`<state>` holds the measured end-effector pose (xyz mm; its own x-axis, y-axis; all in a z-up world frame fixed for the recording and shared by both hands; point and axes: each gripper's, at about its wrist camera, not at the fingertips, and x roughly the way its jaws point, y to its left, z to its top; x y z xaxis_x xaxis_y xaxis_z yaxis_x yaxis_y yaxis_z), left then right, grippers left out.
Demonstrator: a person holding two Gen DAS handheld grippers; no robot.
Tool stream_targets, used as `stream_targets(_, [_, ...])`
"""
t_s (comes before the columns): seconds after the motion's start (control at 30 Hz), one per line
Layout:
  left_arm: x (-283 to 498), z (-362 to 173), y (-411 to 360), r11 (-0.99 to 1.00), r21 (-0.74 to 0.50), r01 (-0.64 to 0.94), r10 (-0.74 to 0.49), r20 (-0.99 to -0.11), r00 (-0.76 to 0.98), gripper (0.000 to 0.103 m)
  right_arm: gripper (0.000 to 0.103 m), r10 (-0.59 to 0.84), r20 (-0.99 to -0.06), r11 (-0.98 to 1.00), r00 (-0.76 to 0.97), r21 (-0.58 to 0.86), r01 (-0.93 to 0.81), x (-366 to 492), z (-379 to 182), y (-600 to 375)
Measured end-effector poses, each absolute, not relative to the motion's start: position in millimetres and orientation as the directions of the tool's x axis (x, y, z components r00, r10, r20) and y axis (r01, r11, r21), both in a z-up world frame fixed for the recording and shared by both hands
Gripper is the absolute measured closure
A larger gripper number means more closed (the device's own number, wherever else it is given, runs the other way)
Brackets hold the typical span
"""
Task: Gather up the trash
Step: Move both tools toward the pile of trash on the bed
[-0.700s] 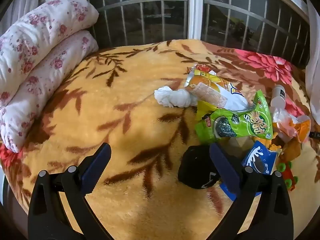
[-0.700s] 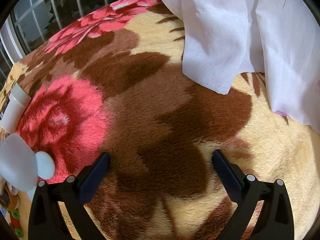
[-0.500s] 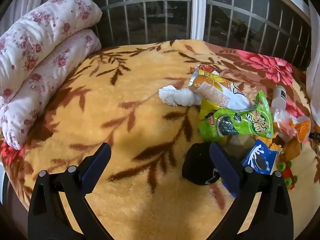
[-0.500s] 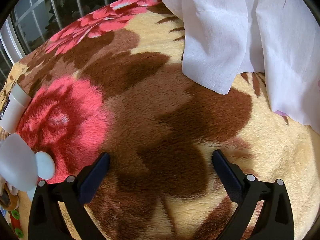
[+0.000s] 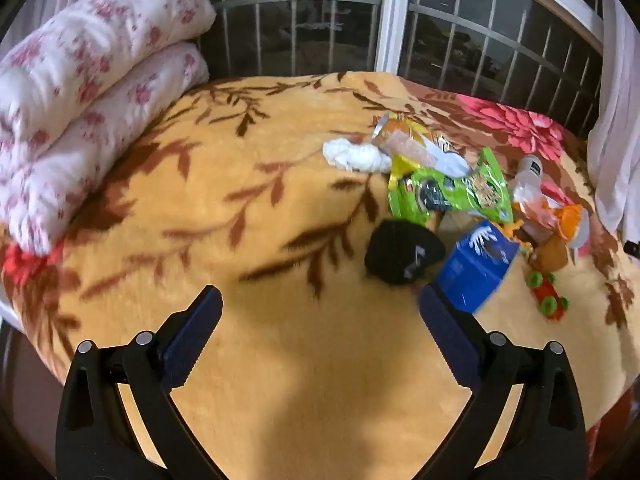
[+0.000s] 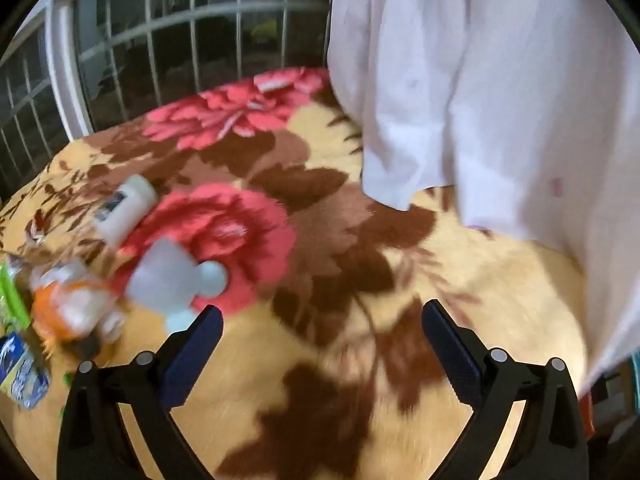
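Observation:
A heap of trash lies on a floral blanket: a crumpled white tissue, an orange-white snack bag, a green snack bag, a black wad, a blue wrapper and a small white bottle. My left gripper is open and empty, above the blanket short of the black wad. My right gripper is open and empty. To its left lie the white bottle, a pale plastic piece and an orange-white toy.
Rolled floral bedding lies at the left. A barred window runs behind the bed. A white curtain hangs at the right, down to the blanket. A red-green toy lies by the heap. The bed's edge is close in front.
Both grippers have pulled back and up from the blanket. The right view now takes in the window, bottle and toys; the left view shows the heap farther off. Jaws stay open.

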<state>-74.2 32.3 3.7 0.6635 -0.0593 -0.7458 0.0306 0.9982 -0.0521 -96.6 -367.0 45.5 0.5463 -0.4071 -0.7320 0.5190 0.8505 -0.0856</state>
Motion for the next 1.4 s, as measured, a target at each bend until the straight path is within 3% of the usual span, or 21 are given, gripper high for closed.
stream_targets(0.2, [-121.2, 3.2, 40.2, 1.000, -0.011, 0.007, -0.012, -0.706, 0.708, 0.007, 0.005, -0.326, -0.596, 0.887, 0.734, 0.076, 0.456, -177.5, 62.9, -308.4])
stream_targets(0.27, [-134.5, 2.4, 40.3, 1.000, -0.006, 0.024, -0.021, -0.704, 0.710, 0.007, 0.005, -0.281, -0.615, 0.907, 0.737, 0.081, 0.413, -180.3, 56.4, -290.6])
stream_targets(0.33, [-142.8, -1.8, 40.1, 0.999, -0.020, 0.044, -0.045, -0.722, 0.690, 0.007, 0.005, -0.277, -0.651, 0.924, 0.707, 0.021, 0.381, -178.0, 48.5, -271.6])
stream_targets(0.43, [-148.6, -5.6, 36.6, 0.999, 0.010, 0.037, -0.019, -0.722, 0.691, 0.007, 0.005, -0.347, -0.606, 0.931, 0.716, -0.126, 0.344, -182.6, 42.4, -234.1])
stream_targets(0.57, [-153.0, -11.7, 28.9, 0.998, 0.028, 0.061, -0.023, -0.719, 0.695, 0.007, 0.005, -0.337, -0.569, 0.941, 0.750, -0.219, 0.257, -195.0, 36.6, -194.3])
stream_targets(0.77, [-148.0, -13.7, 34.4, 0.994, -0.021, 0.109, -0.089, -0.733, 0.675, 0.007, 0.005, -0.241, -0.627, 0.970, 0.740, -0.145, 0.194, -194.4, 30.9, -170.9])
stream_targets(1.07, [-139.1, -14.1, 20.9, 0.986, 0.129, 0.104, 0.018, -0.707, 0.707, 0.007, 0.005, -0.179, -0.673, 0.984, 0.718, -0.116, 0.136, -178.5, 18.5, -156.1])
stream_targets(1.4, [-134.4, -23.3, 28.3, 0.987, 0.109, 0.115, 0.003, -0.738, 0.674, 0.007, 0.005, -0.162, -0.712, 0.987, 0.683, -0.104, 0.126, -161.2, 13.3, -161.3])
